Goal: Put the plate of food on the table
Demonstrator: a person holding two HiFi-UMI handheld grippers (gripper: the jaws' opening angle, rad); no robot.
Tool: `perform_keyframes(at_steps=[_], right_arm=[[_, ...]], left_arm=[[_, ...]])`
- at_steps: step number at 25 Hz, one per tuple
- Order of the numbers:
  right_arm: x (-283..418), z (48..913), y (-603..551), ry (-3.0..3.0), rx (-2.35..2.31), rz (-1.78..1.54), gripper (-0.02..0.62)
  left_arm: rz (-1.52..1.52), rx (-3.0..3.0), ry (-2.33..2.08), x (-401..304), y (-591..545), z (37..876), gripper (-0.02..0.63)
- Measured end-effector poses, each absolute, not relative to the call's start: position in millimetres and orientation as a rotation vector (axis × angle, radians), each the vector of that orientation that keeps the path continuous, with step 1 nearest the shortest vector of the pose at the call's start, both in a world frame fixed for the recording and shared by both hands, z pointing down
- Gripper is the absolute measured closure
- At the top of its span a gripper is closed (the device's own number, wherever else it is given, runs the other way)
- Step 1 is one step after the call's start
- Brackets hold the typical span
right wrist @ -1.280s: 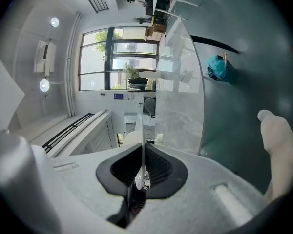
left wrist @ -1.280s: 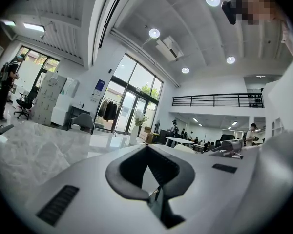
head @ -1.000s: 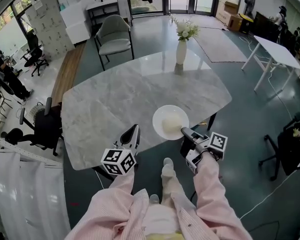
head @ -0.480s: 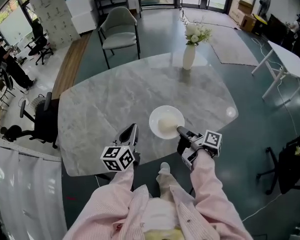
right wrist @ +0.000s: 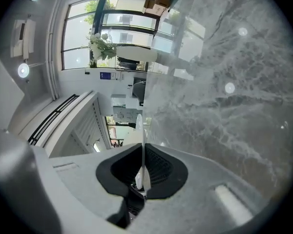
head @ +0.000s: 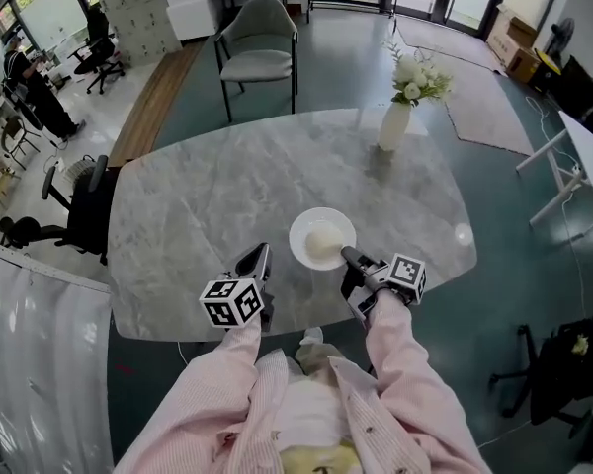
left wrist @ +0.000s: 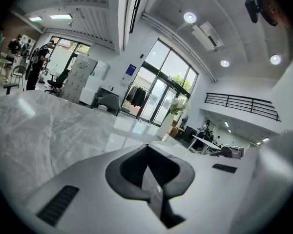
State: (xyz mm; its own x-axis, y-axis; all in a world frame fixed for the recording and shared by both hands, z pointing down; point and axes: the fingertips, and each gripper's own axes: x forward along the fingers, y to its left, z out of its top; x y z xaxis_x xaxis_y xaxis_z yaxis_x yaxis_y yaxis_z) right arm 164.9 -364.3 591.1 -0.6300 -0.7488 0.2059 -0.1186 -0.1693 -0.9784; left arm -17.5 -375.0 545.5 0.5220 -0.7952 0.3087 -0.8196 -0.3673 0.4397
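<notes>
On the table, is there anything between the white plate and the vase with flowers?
Nothing: in the head view, only bare marble table lies between the plate and the vase.

The left gripper (left wrist: pixel 147 155) (fingers (left wrist: pixel 124 168) pressed together, nothing between them) points across the marble table (left wrist: pixel 49 126).

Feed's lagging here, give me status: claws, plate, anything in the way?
Right claw shut on plate rim. Left claw shut, empty. Plate over table, touchdown unclear. Vase far side, not in the way.
</notes>
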Motion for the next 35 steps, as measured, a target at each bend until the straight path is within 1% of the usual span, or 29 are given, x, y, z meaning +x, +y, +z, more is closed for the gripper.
perform_keyframes(at_steps=[12, 22, 35], right_arm=[[162, 630, -411, 1.654, -1.049, -1.921, 0.578], [159, 658, -421, 1.608, -1.107, -1.965, 0.578], [161, 669, -421, 1.617, -1.198, -1.991, 0.577]], left_arm=[[0.131, 2.075, -1.251, -4, -398, 597, 0.609], [0.213, 1.999, -1.182, 2, -405, 629, 0.609], [0.240, 1.959, -1.136, 13, -401, 646, 0.609]])
